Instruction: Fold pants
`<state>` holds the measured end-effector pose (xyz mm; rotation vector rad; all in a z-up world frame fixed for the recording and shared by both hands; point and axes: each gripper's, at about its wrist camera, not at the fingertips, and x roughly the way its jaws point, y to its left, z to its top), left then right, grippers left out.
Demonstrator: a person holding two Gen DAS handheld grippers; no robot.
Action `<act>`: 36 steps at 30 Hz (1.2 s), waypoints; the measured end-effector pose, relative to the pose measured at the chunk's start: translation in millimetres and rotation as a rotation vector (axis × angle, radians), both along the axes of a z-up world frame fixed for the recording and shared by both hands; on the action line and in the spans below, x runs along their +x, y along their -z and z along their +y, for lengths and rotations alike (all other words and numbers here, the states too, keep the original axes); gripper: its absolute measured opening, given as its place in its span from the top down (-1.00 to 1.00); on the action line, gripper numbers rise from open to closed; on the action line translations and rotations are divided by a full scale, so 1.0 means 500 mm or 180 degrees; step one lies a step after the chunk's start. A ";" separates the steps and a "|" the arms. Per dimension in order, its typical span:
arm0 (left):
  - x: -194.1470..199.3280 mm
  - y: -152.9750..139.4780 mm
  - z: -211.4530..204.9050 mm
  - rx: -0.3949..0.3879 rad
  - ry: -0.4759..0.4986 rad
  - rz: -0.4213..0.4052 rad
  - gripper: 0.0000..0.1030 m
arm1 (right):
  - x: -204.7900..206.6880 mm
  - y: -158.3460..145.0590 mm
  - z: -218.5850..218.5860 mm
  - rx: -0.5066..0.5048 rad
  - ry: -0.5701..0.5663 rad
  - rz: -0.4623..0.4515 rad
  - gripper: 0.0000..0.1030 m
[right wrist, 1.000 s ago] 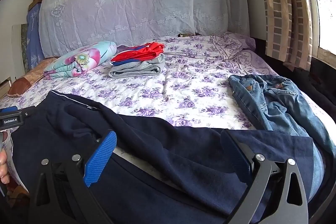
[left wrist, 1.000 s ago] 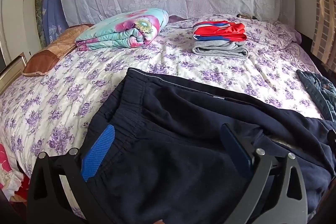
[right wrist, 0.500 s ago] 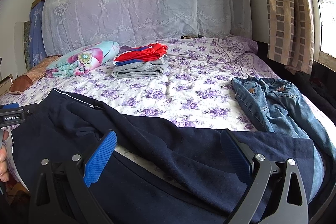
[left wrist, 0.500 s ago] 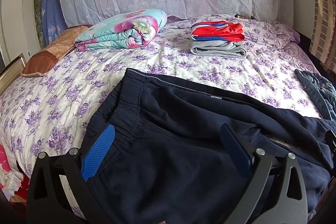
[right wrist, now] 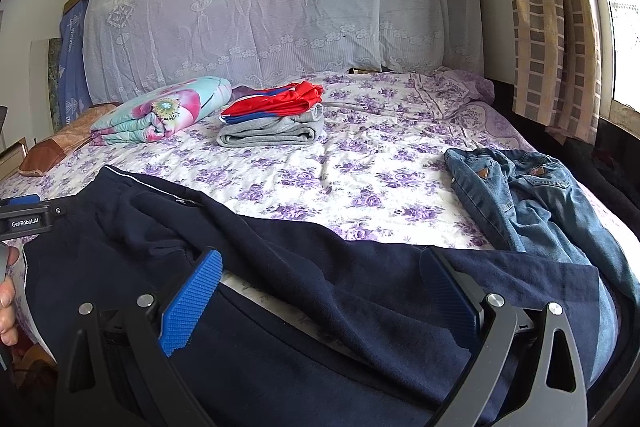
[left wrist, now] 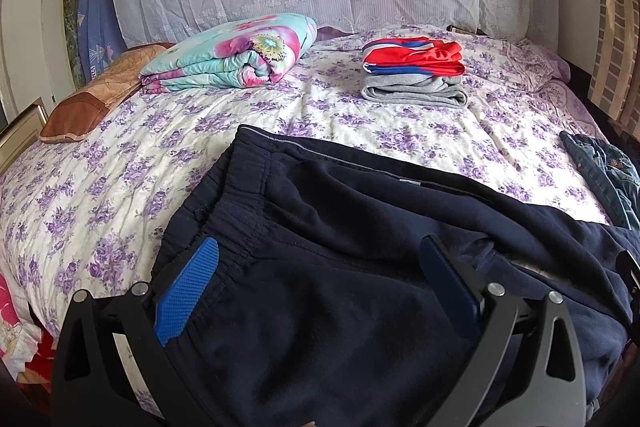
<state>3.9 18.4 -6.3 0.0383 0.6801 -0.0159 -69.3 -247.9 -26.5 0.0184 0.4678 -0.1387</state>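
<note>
Dark navy pants [left wrist: 340,247] lie spread across the near edge of the bed, waistband to the left, legs running right [right wrist: 360,267]. My left gripper [left wrist: 320,267] is open and hovers low over the waistband end. My right gripper [right wrist: 320,275] is open over the leg end, where one leg lies crossed over the other. Neither holds cloth. The left gripper's body [right wrist: 28,219] and the hand holding it show at the left edge of the right wrist view.
The bed has a purple floral sheet [left wrist: 160,155]. Blue jeans [right wrist: 520,195] lie crumpled at the right. A folded stack of red and grey clothes [left wrist: 414,71] and a folded floral quilt [left wrist: 232,55] sit at the back. A brown pillow [left wrist: 92,99] is far left.
Both views have shifted slightly, as both grippers tilted up a little over the pants. The pants have not moved and both grippers stay open.
</note>
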 end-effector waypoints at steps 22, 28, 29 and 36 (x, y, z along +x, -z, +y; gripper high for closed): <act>0.003 0.001 0.001 -0.0021 0.0003 0.0020 -0.91 | 0.002 0.005 0.015 -0.0015 -0.0038 0.0023 -0.93; 0.003 0.001 0.000 -0.0023 0.0004 0.0025 -0.91 | 0.004 0.005 0.019 -0.0032 -0.0051 0.0032 -0.93; 0.003 0.002 0.000 -0.0027 0.0007 0.0030 -0.91 | 0.004 0.005 0.020 -0.0037 -0.0055 0.0034 -0.93; 0.003 0.004 0.000 -0.0036 0.0011 0.0041 -0.91 | 0.005 0.001 0.025 -0.0059 -0.0083 0.0037 -0.93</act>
